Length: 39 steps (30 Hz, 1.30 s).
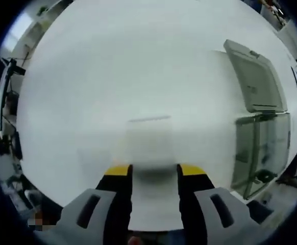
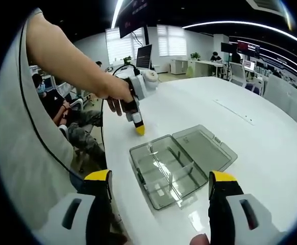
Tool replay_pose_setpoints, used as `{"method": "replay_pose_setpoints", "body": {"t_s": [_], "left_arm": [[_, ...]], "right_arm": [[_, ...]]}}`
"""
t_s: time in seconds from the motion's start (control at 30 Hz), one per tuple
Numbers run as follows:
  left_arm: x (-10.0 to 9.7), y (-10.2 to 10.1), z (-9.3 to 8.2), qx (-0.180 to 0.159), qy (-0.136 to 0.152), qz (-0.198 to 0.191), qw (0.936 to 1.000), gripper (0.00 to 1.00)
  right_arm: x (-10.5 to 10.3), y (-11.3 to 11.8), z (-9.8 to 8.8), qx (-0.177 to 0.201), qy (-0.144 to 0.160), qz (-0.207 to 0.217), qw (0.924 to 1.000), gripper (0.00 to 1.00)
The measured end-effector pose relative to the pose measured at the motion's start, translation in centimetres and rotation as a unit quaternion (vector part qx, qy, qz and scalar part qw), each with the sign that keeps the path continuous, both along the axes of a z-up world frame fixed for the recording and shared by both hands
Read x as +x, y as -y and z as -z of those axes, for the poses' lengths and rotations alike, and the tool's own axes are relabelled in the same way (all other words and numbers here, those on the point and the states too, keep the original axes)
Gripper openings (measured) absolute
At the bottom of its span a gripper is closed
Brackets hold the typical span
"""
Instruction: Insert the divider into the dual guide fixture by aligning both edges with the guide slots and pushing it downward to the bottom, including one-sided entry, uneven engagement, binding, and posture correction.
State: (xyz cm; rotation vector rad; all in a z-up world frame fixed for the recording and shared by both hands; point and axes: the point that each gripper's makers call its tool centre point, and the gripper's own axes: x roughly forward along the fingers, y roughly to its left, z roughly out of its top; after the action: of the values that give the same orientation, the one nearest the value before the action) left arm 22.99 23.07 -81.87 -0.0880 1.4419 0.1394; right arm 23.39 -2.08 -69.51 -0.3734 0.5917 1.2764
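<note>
One clear box (image 2: 181,163), lid open, lies on the white desk (image 2: 271,148). Beside it, the left tongs (image 1: 154,170) grasp one, seemingly translucent, divider (image 1: 148,145); right tongs (image 2: 161,184) spread.

a white table (image 2: 271,138) is being lit by ceiling strips (image 2: 225,24). monitors (image 2: 144,55) and seated people (image 2: 62,109) are being shown behind.

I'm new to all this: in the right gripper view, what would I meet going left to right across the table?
The person's hand, then the left tool with its yellow tip, then the clear box, then its open lid.
</note>
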Motion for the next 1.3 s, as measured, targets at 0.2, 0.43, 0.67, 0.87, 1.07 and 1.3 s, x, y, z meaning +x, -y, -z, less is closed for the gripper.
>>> {"method": "replay_pose_setpoints", "body": {"t_s": [0.2, 0.43, 0.67, 0.87, 1.07, 1.3], "left_arm": [[0.02, 0.05, 0.03, 0.0, -0.003, 0.003, 1.0, 0.31], [-0.09, 0.22, -0.16, 0.001, -0.001, 0.011, 0.9999, 0.3], [0.25, 0.27, -0.19, 0.002, 0.008, 0.058, 0.9983, 0.29], [0.55, 0.02, 0.01, 0.0, 0.01, 0.078, 0.9969, 0.28], [0.54, 0.08, 0.01, -0.001, 0.014, 0.089, 0.9959, 0.27], [0.56, 0.01, -0.08, -0.007, 0.012, 0.096, 0.9953, 0.25]], "right_arm": [[0.04, 0.11, 0.01, 0.0, -0.002, 0.003, 1.0, 0.75], [0.04, 0.15, 0.1, -0.001, -0.003, 0.003, 1.0, 0.75], [-0.07, 0.07, 0.17, 0.002, -0.008, 0.006, 0.9999, 0.75], [-0.04, 0.28, 0.32, 0.004, -0.013, 0.009, 0.9999, 0.76], [0.12, 0.64, 0.36, 0.004, -0.015, 0.016, 0.9997, 0.76], [0.01, 0.77, 0.46, 0.003, -0.017, 0.018, 0.9997, 0.76]]}}
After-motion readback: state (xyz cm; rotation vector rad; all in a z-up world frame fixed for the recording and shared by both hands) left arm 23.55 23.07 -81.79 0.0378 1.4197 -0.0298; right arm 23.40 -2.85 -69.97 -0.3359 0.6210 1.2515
